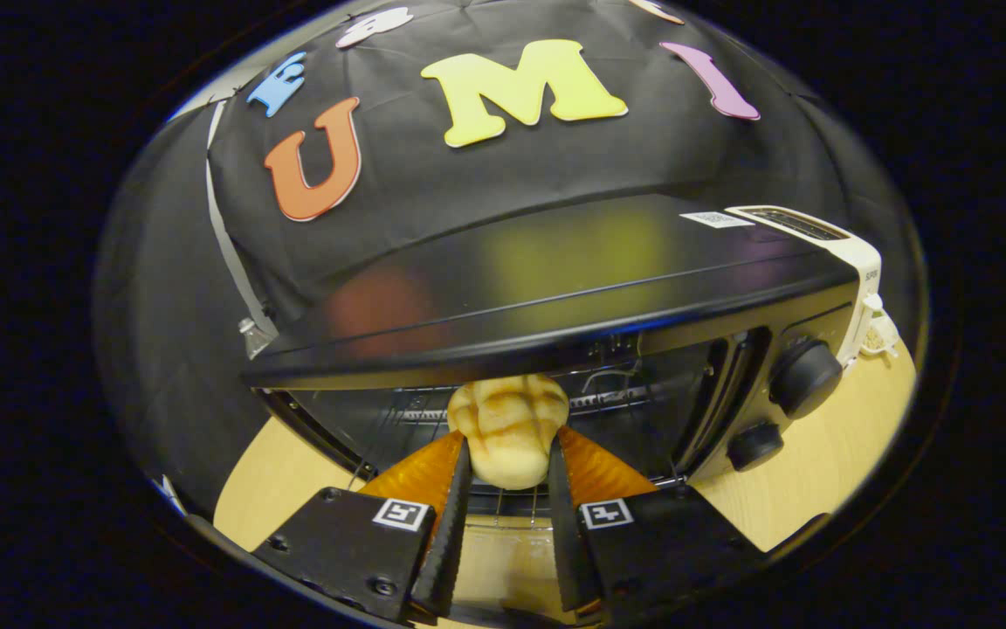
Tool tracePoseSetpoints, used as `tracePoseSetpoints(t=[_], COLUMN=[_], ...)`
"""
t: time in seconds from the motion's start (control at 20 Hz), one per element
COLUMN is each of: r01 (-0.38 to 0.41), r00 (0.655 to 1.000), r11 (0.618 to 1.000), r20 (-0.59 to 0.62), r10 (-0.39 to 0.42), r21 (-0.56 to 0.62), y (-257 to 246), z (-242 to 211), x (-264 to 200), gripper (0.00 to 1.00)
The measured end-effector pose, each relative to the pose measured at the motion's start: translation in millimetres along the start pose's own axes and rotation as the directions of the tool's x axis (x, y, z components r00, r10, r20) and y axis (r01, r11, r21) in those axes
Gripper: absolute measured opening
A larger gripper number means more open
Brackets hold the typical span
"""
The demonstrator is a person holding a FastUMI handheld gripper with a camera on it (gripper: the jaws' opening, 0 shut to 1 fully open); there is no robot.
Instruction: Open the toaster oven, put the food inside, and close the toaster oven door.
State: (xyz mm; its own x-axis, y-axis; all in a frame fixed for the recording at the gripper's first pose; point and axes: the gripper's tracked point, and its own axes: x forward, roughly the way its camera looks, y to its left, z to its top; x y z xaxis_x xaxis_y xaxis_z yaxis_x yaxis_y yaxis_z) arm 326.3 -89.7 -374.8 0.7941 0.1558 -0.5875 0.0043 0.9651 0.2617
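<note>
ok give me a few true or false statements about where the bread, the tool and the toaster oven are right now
1. The tool is shut on the bread roll. True.
2. The toaster oven door is closed. False: its opening shows the wire rack inside.
3. The bread roll lies on the wooden table beside the oven. False: it is held between the fingers in front of the oven's opening.
4. Two dark knobs sit on the oven's front, beside the opening. True.
5. A white pop-up toaster stands beyond the oven. True.
</note>
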Motion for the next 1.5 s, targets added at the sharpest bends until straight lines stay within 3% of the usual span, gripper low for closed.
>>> tracePoseSetpoints(t=[0.25, 0.5, 0.7, 1.05, 1.5], r01=[-0.012, -0.024, -0.024, 0.054, 0.072], r00=[0.999, 0.996, 0.996, 0.992, 0.996], r11=[1.000, 0.999, 0.999, 0.995, 0.991], r20=[0.032, 0.083, 0.083, 0.115, -0.039], r10=[0.012, 0.026, 0.028, -0.044, -0.076], r21=[0.001, -0.026, -0.045, -0.083, -0.109], y=[7, 15, 24, 18, 3], z=[5, 9, -10, -47, -131], x=[-6, -43, -90, -163, -159], gripper=[0.83, 0.99, 0.99, 0.99, 0.99])
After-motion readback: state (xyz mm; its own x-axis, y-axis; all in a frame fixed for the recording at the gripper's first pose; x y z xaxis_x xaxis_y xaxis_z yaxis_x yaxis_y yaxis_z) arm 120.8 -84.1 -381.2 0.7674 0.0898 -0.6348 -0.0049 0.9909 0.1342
